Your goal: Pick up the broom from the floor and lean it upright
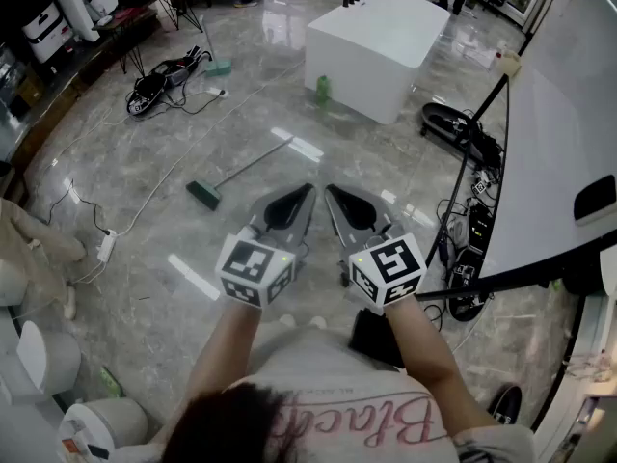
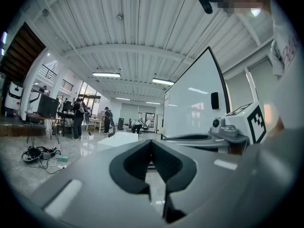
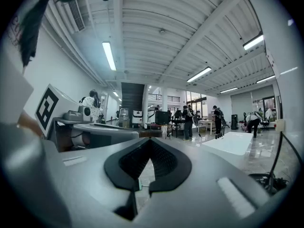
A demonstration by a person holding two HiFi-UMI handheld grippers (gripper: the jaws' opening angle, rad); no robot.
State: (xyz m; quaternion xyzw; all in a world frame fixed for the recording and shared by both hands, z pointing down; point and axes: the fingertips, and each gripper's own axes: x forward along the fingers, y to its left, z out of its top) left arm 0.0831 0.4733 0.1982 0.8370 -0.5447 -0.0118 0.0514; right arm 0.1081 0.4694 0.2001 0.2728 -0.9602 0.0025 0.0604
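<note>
Left gripper (image 1: 301, 197) and right gripper (image 1: 336, 195) are held side by side, roughly level, above the floor (image 1: 145, 297). Each is fully closed, and nothing is gripped between the jaws. The broom (image 1: 247, 167) is laid flat on the floor ahead of the left gripper, well apart from it, with its green head nearest.

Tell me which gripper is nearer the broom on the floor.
Left. The left gripper hovers right of the broom; the right gripper lies beyond it, farther right.
</note>
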